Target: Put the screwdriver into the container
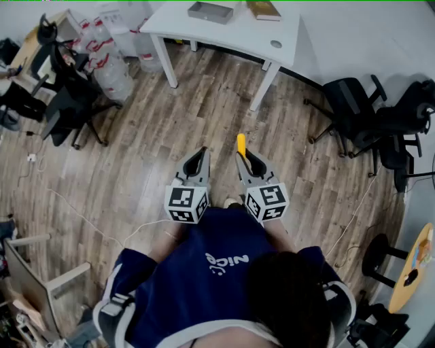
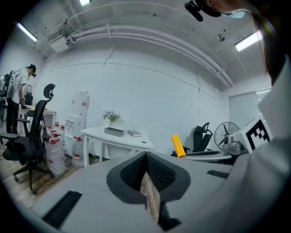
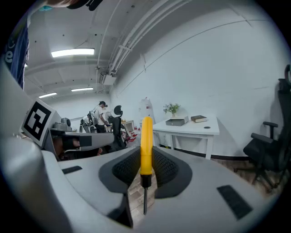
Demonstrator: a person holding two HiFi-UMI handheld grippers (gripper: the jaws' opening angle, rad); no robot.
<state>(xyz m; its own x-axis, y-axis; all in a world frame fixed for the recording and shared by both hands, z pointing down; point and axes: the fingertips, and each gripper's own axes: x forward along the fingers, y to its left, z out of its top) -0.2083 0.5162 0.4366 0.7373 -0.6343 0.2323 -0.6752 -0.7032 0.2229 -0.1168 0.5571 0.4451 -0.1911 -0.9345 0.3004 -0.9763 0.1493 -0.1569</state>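
Nearest me, my left gripper (image 2: 146,169) has its jaws closed together on nothing. Just right of it, my right gripper (image 3: 145,170) clamps the yellow-handled screwdriver (image 3: 146,145) by its handle, whose end sticks out ahead. Far across the wooden floor (image 1: 136,156), a grey container (image 1: 210,11) sits on the white table (image 1: 224,32).

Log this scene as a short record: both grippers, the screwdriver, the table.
left gripper: shut, empty
right gripper: shut on screwdriver
screwdriver: yellow handle sticks out past the jaws, shaft points back
table: white, ahead across the wood floor
on table: grey tray, book
task: screwdriver not yet in tray
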